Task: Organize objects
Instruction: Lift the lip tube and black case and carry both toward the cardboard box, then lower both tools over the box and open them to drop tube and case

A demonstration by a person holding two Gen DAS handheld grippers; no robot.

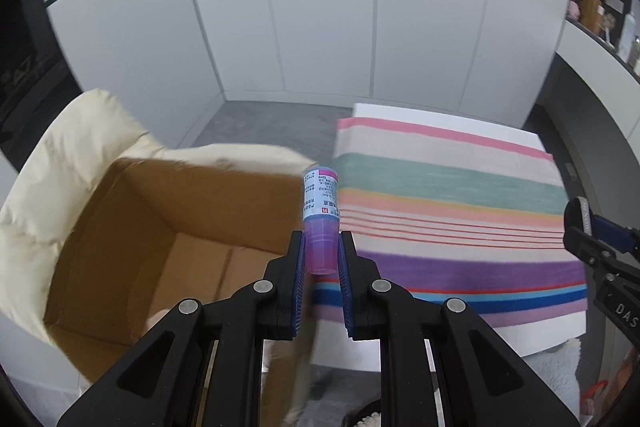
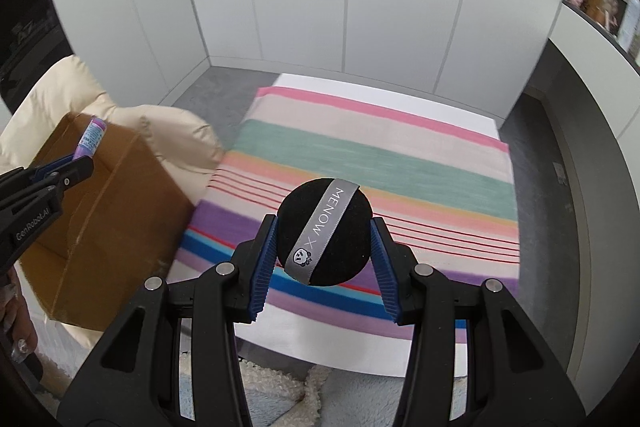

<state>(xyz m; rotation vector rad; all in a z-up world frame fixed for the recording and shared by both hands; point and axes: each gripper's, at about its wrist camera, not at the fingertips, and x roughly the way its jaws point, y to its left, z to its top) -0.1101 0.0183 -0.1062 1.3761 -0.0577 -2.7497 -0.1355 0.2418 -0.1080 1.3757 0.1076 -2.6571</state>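
Note:
My left gripper [image 1: 321, 259] is shut on the purple cap of a small bottle [image 1: 320, 203] with a light blue label. It holds the bottle above the right edge of an open brown cardboard box [image 1: 168, 227]. The bottle also shows in the right wrist view [image 2: 91, 139], held over the box [image 2: 100, 211]. My right gripper [image 2: 323, 247] is shut on a round black powder puff [image 2: 324, 235] with a grey "MENOW" ribbon, above the striped cloth [image 2: 360, 155]. The right gripper also shows at the right edge of the left wrist view [image 1: 592, 231].
The box sits on a cream padded cushion [image 1: 60, 155]. The striped cloth lies on a white table [image 1: 440, 115]. White cabinet doors [image 1: 320, 7] stand behind. A shelf with small items [image 1: 600, 15] is at the far right. A fluffy rug [image 2: 280, 387] lies below the table.

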